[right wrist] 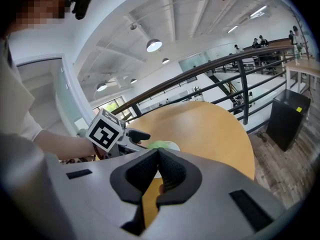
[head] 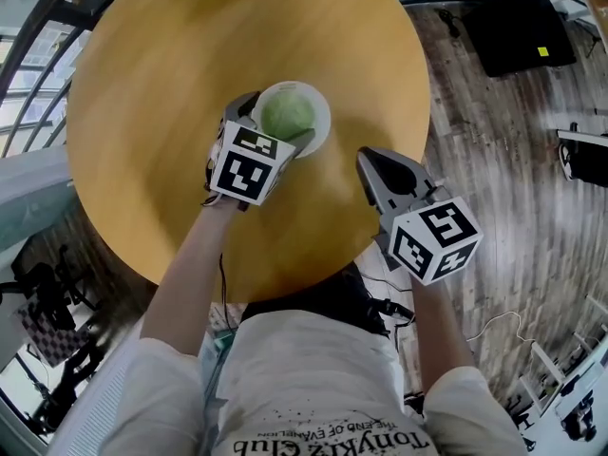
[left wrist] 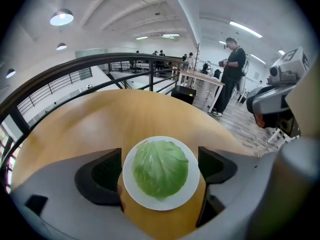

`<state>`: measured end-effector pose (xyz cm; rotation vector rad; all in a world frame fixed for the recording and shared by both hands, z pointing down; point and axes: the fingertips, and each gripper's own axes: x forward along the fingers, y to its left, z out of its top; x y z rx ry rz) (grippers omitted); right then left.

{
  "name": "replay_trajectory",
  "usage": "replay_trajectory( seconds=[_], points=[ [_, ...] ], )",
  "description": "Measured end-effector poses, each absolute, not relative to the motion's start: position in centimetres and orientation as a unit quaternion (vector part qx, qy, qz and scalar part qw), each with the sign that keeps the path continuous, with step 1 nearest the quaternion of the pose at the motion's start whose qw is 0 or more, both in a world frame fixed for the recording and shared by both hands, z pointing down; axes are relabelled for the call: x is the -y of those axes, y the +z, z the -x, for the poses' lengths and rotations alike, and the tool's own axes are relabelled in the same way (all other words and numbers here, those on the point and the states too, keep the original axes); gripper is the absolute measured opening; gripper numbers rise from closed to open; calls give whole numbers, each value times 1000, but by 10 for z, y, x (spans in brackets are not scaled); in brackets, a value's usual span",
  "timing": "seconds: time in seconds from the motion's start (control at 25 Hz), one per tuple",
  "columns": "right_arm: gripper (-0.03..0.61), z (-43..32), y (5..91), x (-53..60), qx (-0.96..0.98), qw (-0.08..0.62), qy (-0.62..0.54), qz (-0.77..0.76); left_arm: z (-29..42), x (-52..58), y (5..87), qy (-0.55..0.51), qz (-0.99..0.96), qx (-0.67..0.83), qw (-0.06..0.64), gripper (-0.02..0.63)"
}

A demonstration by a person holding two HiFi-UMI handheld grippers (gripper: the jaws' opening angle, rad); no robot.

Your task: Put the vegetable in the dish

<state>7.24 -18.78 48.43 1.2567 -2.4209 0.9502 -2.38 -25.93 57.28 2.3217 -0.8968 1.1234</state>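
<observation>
A green lettuce head (head: 287,114) lies in a small white dish (head: 321,123) near the middle of the round wooden table (head: 171,65). My left gripper (head: 275,124) hovers over the dish, open, its jaws standing either side of it. In the left gripper view the lettuce (left wrist: 160,168) fills the dish (left wrist: 131,184), and neither finger (left wrist: 100,176) touches it. My right gripper (head: 372,164) hangs over the table's near right edge, shut and holding nothing. From its view its pads (right wrist: 167,171) meet, with the lettuce (right wrist: 159,145) and the left gripper (right wrist: 131,136) beyond.
The table's edge curves close past my right gripper, with plank floor (head: 494,141) below. A black box (head: 518,31) stands on the floor at the far right. A dark railing (left wrist: 100,64) rings the far side. A person (left wrist: 232,69) stands by a desk further off.
</observation>
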Motion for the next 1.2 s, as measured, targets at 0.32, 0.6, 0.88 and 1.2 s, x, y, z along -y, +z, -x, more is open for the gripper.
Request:
replay_trajectory(
  seconds=[0.32, 0.6, 0.88, 1.2],
  points=[
    [21, -67, 453, 176, 841, 126, 308, -427, 33, 230, 528, 368, -838, 331, 229, 490],
    [21, -57, 428, 141, 852, 126, 291, -415, 43, 195, 488, 339, -842, 361, 216, 355],
    [21, -45, 408, 101, 858, 124, 279, -413, 62, 153, 450, 293, -842, 395, 222, 205],
    [21, -48, 386, 66, 856, 116, 263, -429, 70, 99, 416, 268, -846, 411, 209, 80]
  ],
)
